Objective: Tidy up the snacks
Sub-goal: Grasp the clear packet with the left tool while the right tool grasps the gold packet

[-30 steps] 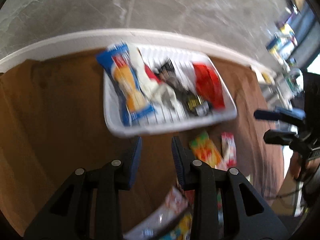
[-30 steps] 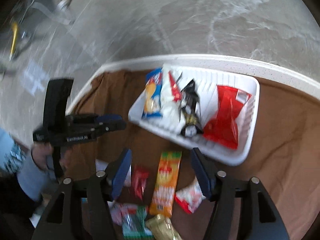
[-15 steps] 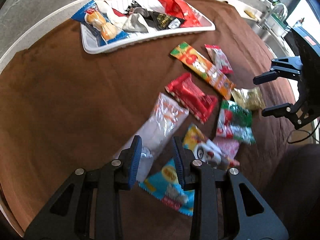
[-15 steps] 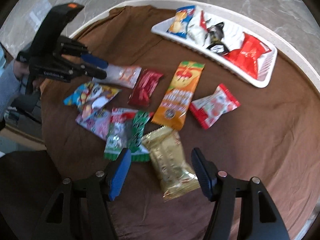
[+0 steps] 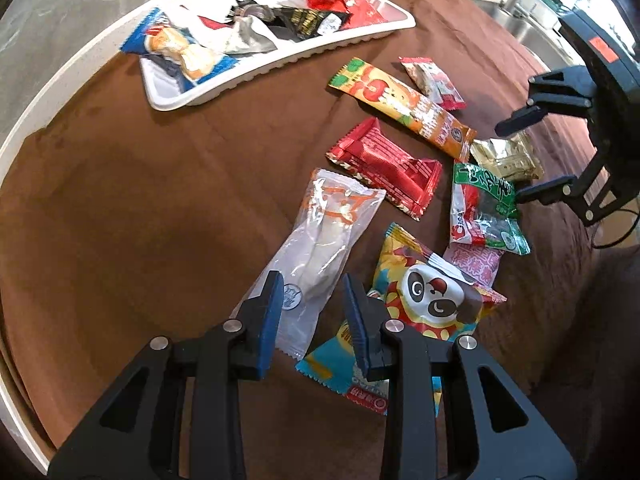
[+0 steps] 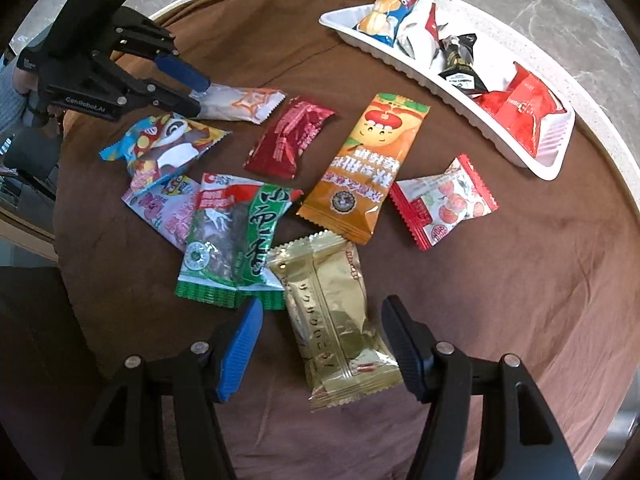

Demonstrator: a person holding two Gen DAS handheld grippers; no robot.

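Now hovering, both parted and empty: left gripper straddling the clear packet, right gripper straddling the gold packet. Next, probably needing lowering, clamping, carrying to the white tray.

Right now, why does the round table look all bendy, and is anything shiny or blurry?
Left wrist view: the fisheye lens curves the table rim and darkens the corners; the clear packet glints, and everything looks sharp. Right wrist view: the same bending shows on the white tray; the gold packet glares most, and soft shadows sit under the snacks.
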